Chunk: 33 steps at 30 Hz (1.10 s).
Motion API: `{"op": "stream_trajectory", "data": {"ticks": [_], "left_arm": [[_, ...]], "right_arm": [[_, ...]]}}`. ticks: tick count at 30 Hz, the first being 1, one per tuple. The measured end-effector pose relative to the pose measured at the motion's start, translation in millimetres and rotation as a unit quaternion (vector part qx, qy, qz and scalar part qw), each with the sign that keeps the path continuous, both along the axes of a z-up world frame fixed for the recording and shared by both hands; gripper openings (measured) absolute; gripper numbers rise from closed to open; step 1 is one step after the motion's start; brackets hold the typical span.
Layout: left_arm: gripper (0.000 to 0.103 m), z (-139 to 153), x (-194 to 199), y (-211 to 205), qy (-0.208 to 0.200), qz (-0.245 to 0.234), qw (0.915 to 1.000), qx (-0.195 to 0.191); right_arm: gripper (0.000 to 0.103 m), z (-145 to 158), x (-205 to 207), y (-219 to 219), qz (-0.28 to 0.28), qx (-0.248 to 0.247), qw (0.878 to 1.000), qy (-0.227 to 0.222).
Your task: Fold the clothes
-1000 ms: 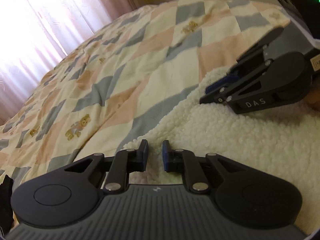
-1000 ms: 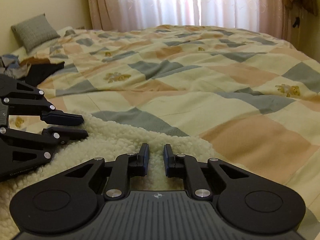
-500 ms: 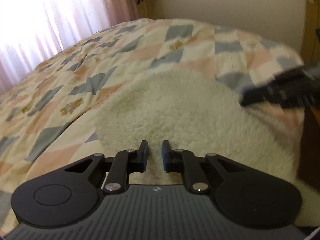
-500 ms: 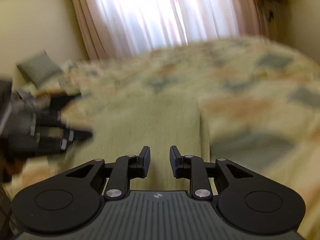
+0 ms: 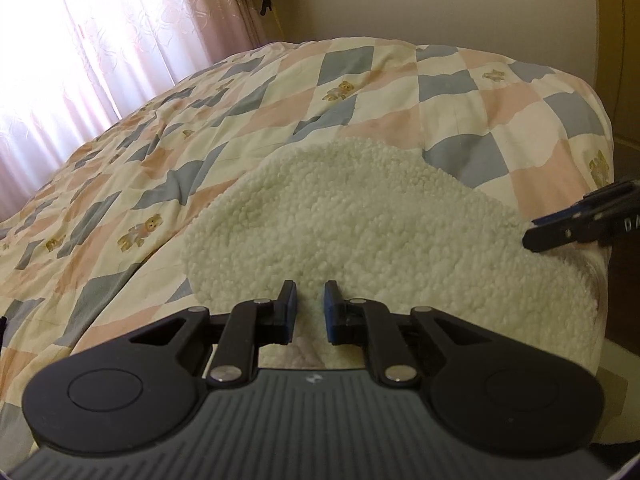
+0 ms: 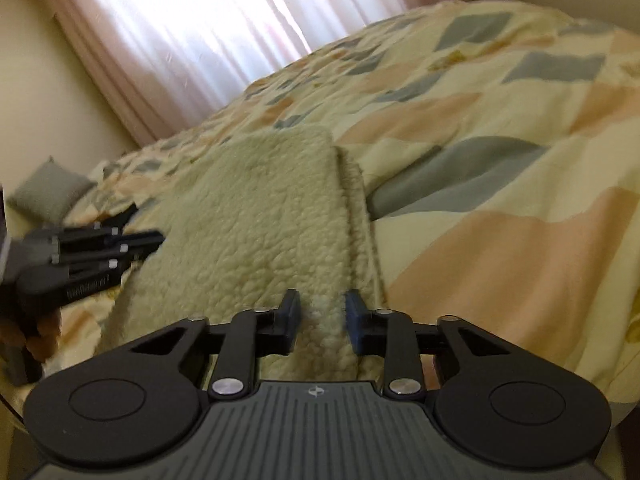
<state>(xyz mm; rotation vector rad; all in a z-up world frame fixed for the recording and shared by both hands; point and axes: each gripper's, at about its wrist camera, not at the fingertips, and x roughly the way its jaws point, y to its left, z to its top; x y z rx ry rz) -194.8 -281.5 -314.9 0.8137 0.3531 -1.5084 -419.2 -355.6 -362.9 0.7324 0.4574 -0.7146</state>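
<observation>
Bed with patchwork quilt [image 5: 360, 92]: fills most of both wrist views, pastel squares with small bear prints. One bed, one quilt.

Curtained window [image 6: 192, 28]: upper left of both views, strongly backlit. One.

Fleece garment [image 5: 360, 224]: one cream, nubbly piece lying on the quilt, centre to lower right of the left wrist view. In the right wrist view it runs as a long strip from mid-frame down to the bottom centre, with a second layer edge showing along its right side, so it looks already doubled lengthwise.

Grey cushion [image 6: 48, 192]: one, far left edge of the right wrist view, at the head of the bed.

Grippers: two.
- Left gripper [image 5: 307, 312]: bottom centre of its own view, clenched on the near edge of the fleece, a thin pinch of pile between the pads.
- Right gripper [image 6: 322, 320]: bottom centre of its own view. Jaws have just been opening. Fleece lies in the gap, but the pads stand clear of it, so it reads as released.

Step in hand (judgement): one fold has been laid down; the right side lets go while the left keeps its corner.

Next move (judgement): the left must also release, then both need fresh grips on one short end of the strip to bring it over the other end. The thick pile calls for a deep bite to catch both layers.
</observation>
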Motion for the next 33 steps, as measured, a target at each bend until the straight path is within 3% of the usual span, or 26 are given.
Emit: {"op": "stream_trajectory", "data": {"ticks": [1,2,6,11,14,16,18,20,25,28,33], "left_arm": [[0.010,-0.1,-1.0,-0.7,-0.004,-0.003,1.0000,0.001],[0.010,-0.1,-1.7,-1.6,-0.006,-0.006,1.0000,0.002],[0.009,1.0,-7.5,-3.8,-0.017,-0.025,0.9995,0.008],[0.009,2.1,-30.0,-4.8,-0.040,-0.063,0.9971,0.012],[0.009,-9.4,-41.6,-10.0,-0.085,-0.057,0.9946,0.019],[0.009,-15.1,-42.6,-11.3,-0.094,-0.052,0.9939,0.021],[0.009,-15.5,-41.6,-10.5,-0.094,-0.045,0.9943,0.022],[0.009,-15.5,-41.0,-10.7,-0.097,-0.044,0.9941,0.025],[0.009,-15.7,-42.6,-13.0,-0.103,-0.042,0.9935,0.027],[0.009,-16.2,-45.8,-11.6,-0.107,-0.040,0.9931,0.026],[0.010,-14.7,-47.8,-6.2,-0.098,-0.039,0.9941,0.025]], "right_arm": [[0.026,1.3,2.1,3.3,0.002,-0.008,1.000,0.013],[0.014,2.3,3.7,6.5,0.003,-0.016,1.000,0.024],[0.006,7.1,-9.4,16.6,-0.014,-0.019,0.999,0.042],[0.006,20.5,-33.8,30.4,-0.044,-0.022,0.998,0.051],[0.008,5.7,-28.5,22.3,-0.043,-0.007,0.998,0.052],[0.012,-4.1,-17.6,17.7,-0.044,0.004,0.997,0.066],[0.029,3.8,-10.1,25.1,-0.066,-0.025,0.994,0.088],[0.034,16.1,-4.8,37.9,-0.085,-0.076,0.988,0.100],[0.029,24.4,1.8,58.1,-0.088,-0.136,0.984,0.080],[0.028,20.6,-1.8,56.6,-0.069,-0.117,0.990,0.038],[0.018,-8.8,17.0,51.7,-0.017,-0.078,0.991,0.107]]}}
